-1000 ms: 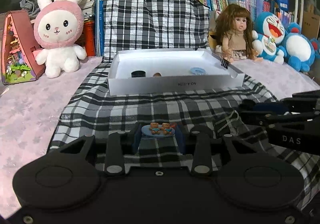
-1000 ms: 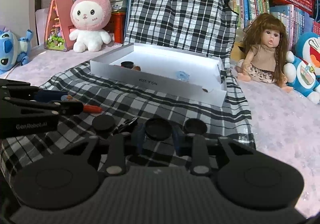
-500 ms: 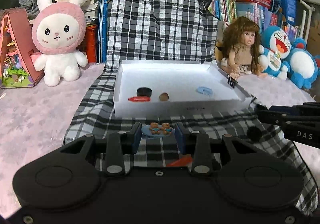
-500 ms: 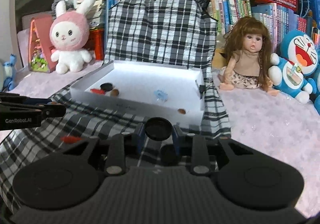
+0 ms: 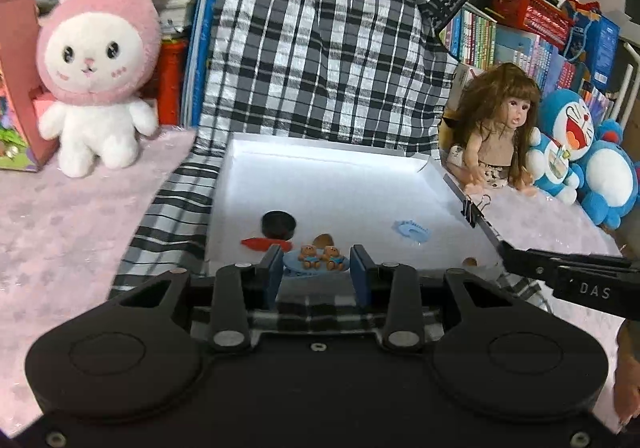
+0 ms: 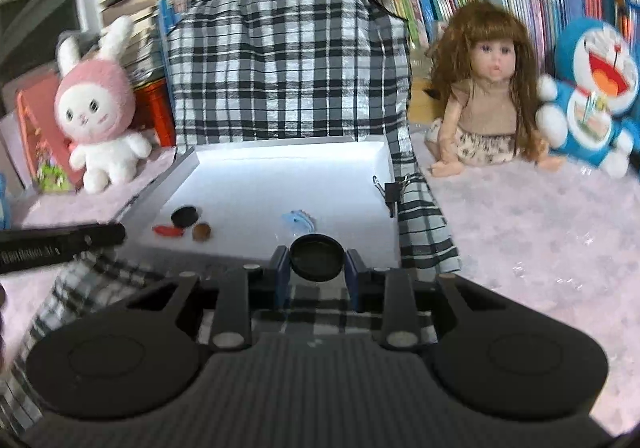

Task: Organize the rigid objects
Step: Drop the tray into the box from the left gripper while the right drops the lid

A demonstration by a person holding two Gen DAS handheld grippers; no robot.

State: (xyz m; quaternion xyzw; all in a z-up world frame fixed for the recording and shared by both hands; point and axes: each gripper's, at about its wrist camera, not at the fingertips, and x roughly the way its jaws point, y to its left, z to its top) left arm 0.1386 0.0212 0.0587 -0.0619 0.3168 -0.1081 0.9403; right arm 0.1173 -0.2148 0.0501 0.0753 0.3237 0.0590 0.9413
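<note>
We carry two small pieces toward the white tray (image 5: 328,163) that sits on a black-and-white plaid cloth (image 5: 180,191). Our left gripper (image 5: 316,268) is clenched on a blue clip topped with two small bear figures (image 5: 320,258), held at the tray's near edge. Our right gripper (image 6: 316,268) grips a round black cap (image 6: 317,256) by its sides, likewise at the near edge, toward the tray's right half.

Already inside the tray, near its left side, lie a black cap (image 5: 279,224), a red flat piece (image 5: 264,244) and a small brown round piece (image 5: 323,239); a light-blue clip (image 5: 412,230) rests further right. We judge this the carrying step, with both loads nearly home. Next, each gripper must reach over the near wall, drop low above bare tray floor and loosen its grip without knocking the pieces already placed.

The left wrist view alone shows a second brown piece (image 5: 469,261) at the tray's near right corner, and the right gripper's arm entering from the right. The right wrist view alone shows the left gripper's finger (image 6: 60,244) crossing from the left. Both views show a black binder clip (image 6: 391,195) on the tray's right wall.

A pink-hooded rabbit plush (image 5: 96,87) sits far left, a long-haired doll (image 6: 486,95) far right.
</note>
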